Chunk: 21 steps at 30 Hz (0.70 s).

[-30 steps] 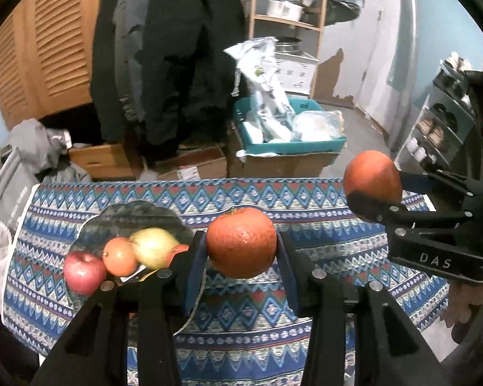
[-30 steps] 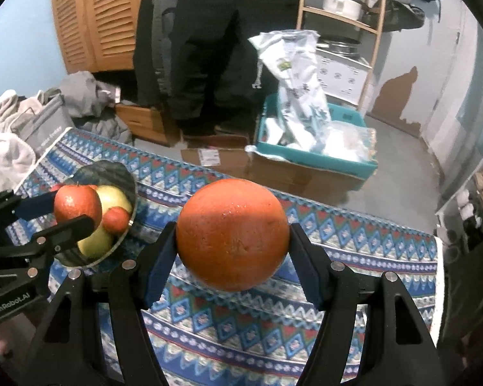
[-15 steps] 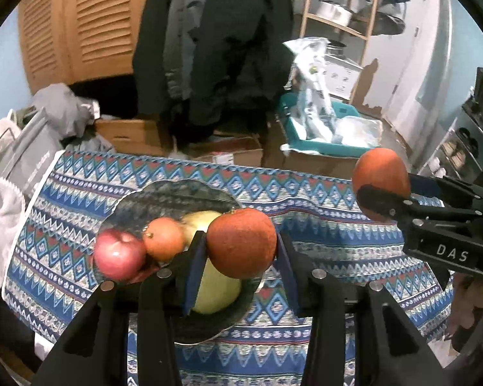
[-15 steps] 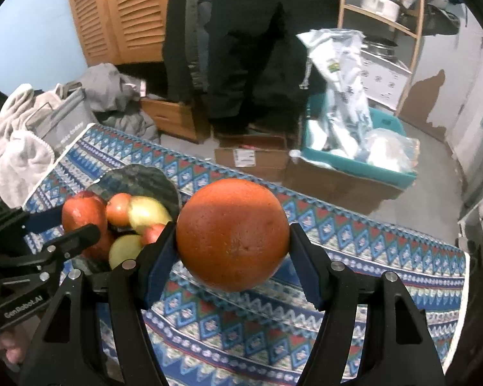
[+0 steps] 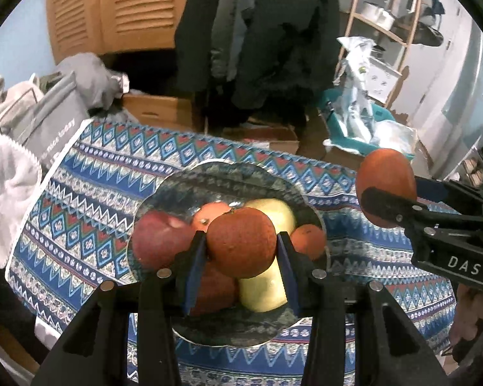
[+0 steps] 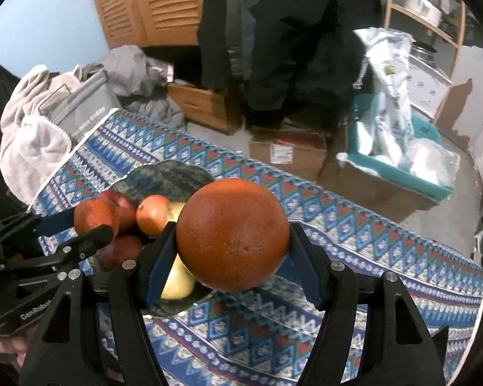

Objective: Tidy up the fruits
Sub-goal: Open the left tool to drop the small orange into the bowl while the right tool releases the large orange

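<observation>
Oranges held over the fruit plate (image 5: 177, 189)
Your left hand-held gripper (image 5: 241, 251) grasps the small orange (image 5: 241, 241); your right hand-held gripper (image 6: 233, 251) grasps the large orange (image 6: 233, 234).

**Background around your table**

Behind your patterned tablecloth (image 5: 90, 173): louvred wooden doors (image 5: 112, 9), dark coats (image 5: 260, 32) hanging, cardboard boxes (image 6: 289, 151) on the floor, a teal bin (image 6: 399, 167) of plastic bags, grey clothing (image 6: 135, 74) heaped left, wooden shelving (image 5: 386, 16) at right

Louvered wood doors (image 5: 119, 9), blue wall (image 6: 48, 22), shelf rack (image 5: 386, 32), boxes on floor.
</observation>
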{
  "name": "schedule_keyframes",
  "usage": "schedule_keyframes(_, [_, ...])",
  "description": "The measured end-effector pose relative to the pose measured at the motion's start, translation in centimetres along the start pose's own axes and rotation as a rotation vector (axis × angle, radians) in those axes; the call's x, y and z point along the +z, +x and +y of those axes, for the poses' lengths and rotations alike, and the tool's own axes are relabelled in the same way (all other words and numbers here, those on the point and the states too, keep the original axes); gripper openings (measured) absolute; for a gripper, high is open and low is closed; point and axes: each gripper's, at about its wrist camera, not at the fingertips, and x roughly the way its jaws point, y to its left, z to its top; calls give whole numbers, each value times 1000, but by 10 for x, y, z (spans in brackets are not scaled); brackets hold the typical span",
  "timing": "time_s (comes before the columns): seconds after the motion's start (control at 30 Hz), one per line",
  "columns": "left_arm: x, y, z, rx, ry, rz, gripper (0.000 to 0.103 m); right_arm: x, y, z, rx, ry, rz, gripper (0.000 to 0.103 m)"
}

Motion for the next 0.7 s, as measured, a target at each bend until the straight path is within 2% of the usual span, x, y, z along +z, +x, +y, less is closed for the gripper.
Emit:
schedule_keyframes(0.33, [-10, 21, 32, 7, -54, 71, 44, 8, 35, 33, 49, -39, 58, 68])
schedule_keyframes(0.57, [-13, 31, 38, 3, -67, 113, 44, 9, 54, 50, 89, -52, 102, 68])
schedule_keyframes(0.67, [-12, 29, 37, 8, -53, 99, 50, 10, 60, 54, 104, -50, 115, 69])
schedule_keyframes(0.7, [-12, 29, 37, 8, -49, 98, 57, 10, 61, 56, 110, -49, 120, 69])
